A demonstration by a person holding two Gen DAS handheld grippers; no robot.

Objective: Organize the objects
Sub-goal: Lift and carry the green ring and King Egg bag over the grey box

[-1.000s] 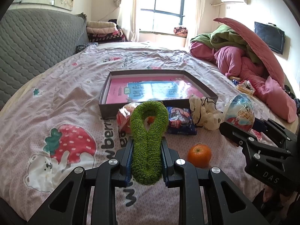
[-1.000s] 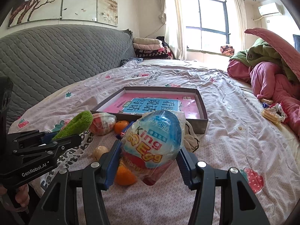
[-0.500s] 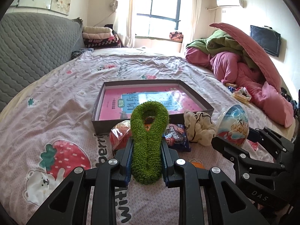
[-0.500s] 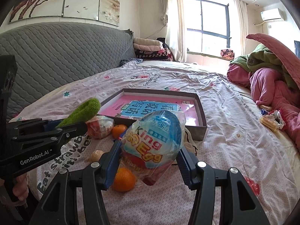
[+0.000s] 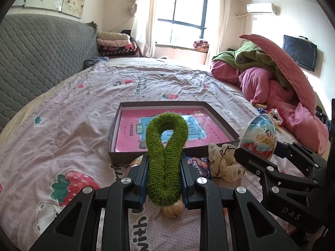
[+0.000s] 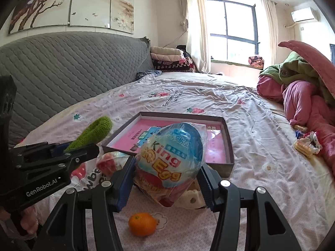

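My left gripper (image 5: 163,167) is shut on a fuzzy green loop (image 5: 165,146), held above the bedsheet; the loop (image 6: 92,133) also shows at the left of the right wrist view. My right gripper (image 6: 167,175) is shut on a large blue wrapped King Egg (image 6: 171,159), seen too at the right of the left wrist view as the egg (image 5: 259,138). Ahead of both lies a shallow dark box (image 5: 117,125) with a pink and blue sheet inside. An orange (image 6: 142,223) rests on the sheet below the egg.
In front of the box lie a cream cloth toy (image 5: 222,163), a blue snack packet (image 5: 199,165), a red wrapped packet (image 6: 108,161) and a small tan nut (image 5: 172,210). Pink bedding (image 5: 282,96) is heaped at the right. A grey headboard (image 6: 73,71) runs along the left.
Both grippers have risen with their loads and drawn toward the box. The items on the sheet have slid lower in both views. Neither grip has changed.
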